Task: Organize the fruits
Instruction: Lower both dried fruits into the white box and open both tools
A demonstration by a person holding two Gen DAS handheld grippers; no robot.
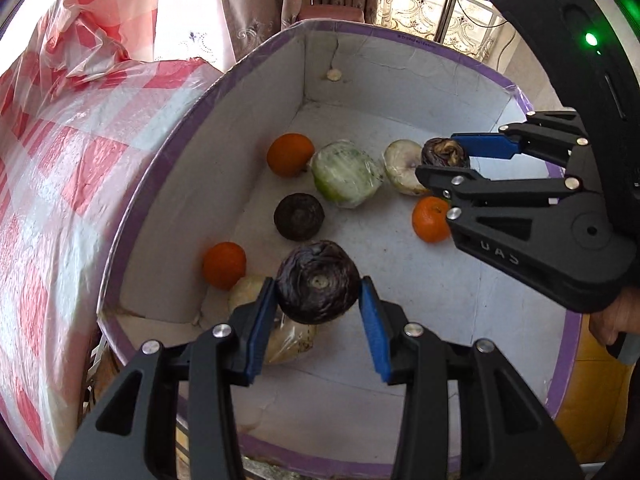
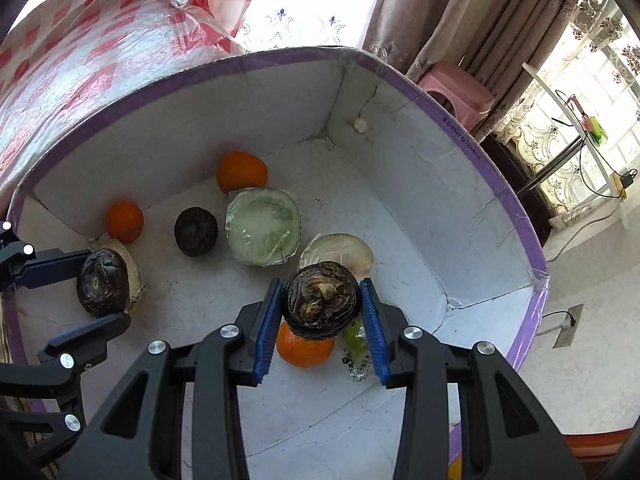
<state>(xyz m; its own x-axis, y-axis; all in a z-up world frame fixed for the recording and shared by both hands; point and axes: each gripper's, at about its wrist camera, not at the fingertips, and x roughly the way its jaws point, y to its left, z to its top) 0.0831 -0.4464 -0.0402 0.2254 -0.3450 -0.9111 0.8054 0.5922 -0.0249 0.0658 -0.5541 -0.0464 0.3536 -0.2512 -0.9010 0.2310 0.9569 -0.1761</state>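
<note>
My left gripper [image 1: 318,320] and right gripper [image 2: 322,320] were matt black plastic with bright metal rivets, and their blue pads [image 1: 256,332] looked ribbed and rubbery. Each pinched a dark purple fruit, the left one [image 1: 318,282] wrinkled and slightly glossy, the right one [image 2: 320,304] shrivelled and dull. The box [image 2: 440,208] was white card, scuffed and cracked, its rim edged in smooth purple tape. 2 cut melon halves [image 2: 262,226] wore shiny cling film. The oranges [image 1: 290,154] had dimpled, faintly glossy peel. The red-checked plastic sheet [image 1: 60,160] was crinkled and glossy.
</note>
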